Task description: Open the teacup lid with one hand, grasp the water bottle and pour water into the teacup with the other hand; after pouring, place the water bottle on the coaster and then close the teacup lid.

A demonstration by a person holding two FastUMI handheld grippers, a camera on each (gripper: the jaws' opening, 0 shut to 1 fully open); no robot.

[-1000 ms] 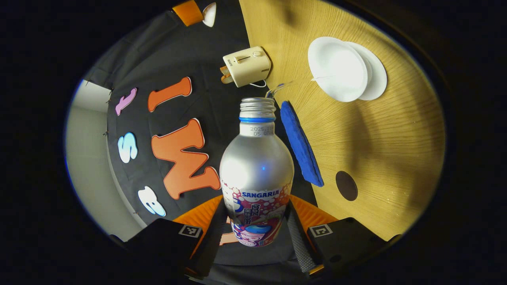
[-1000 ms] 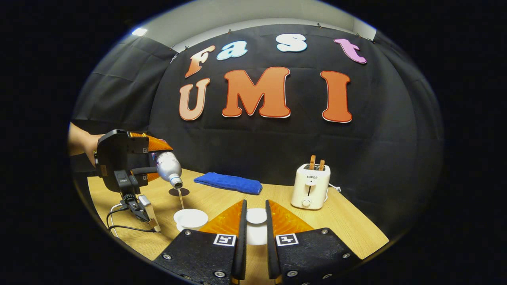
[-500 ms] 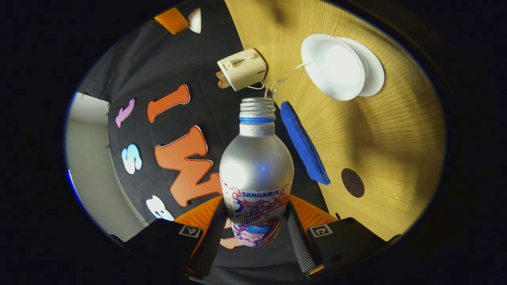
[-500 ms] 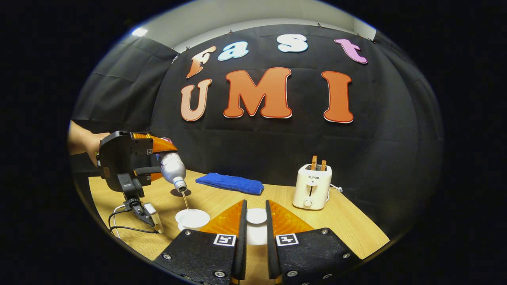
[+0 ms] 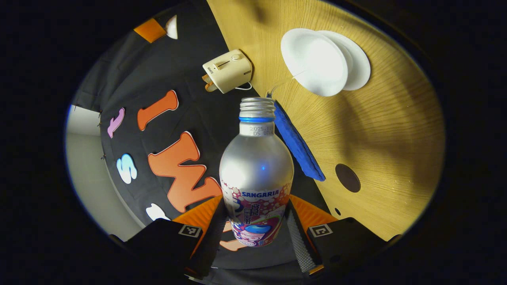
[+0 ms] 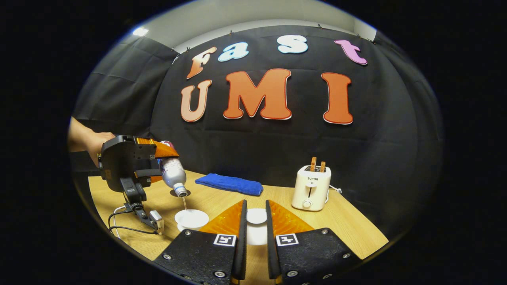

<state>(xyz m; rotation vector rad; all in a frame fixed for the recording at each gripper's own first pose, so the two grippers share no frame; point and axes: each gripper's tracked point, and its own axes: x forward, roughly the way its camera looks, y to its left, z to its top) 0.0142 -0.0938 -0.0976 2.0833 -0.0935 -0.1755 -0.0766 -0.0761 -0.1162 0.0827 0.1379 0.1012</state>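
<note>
The water bottle tips steeper than a second ago, its mouth nearer the teacup at lower left of the right gripper view, water falling in. The left gripper pinches the bottle; the right gripper clamps the lid. The coaster lies near the table edge, apart from the blue cloth.
</note>
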